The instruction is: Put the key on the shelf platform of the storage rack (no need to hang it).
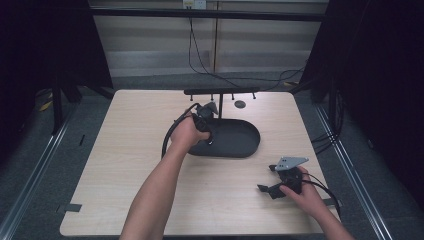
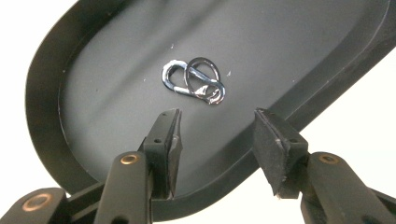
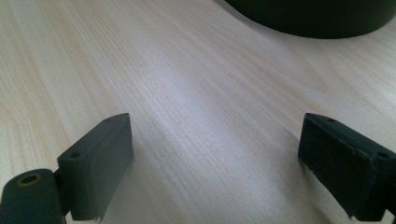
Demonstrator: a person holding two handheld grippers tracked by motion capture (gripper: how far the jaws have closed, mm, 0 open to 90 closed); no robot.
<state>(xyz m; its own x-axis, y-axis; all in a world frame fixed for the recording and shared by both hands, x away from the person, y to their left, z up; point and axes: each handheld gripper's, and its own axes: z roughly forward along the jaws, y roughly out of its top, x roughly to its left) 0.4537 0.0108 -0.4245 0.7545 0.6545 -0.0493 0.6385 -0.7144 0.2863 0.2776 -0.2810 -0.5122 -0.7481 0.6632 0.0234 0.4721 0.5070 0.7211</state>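
A black oval tray [image 1: 240,142] lies at the middle of the wooden table [image 1: 135,150]. In the left gripper view two linked silver carabiner clips [image 2: 194,81] rest on the tray's floor [image 2: 116,70]. My left gripper [image 2: 217,116] hovers over the near rim, open, its jaws apart with nothing between them and the clips just beyond the tips. From above, the left gripper [image 1: 206,122] sits at the tray's left end. My right gripper [image 1: 265,177] rests near the table's front right, wide open over bare wood [image 3: 215,135]. The tray's dark wall [image 3: 317,18] shows far ahead of it.
A black bar with several short pegs [image 1: 220,91] stands on a post at the table's far edge, with a small dark disc [image 1: 240,104] beside it. Cables hang behind the table. Dark curtains flank both sides.
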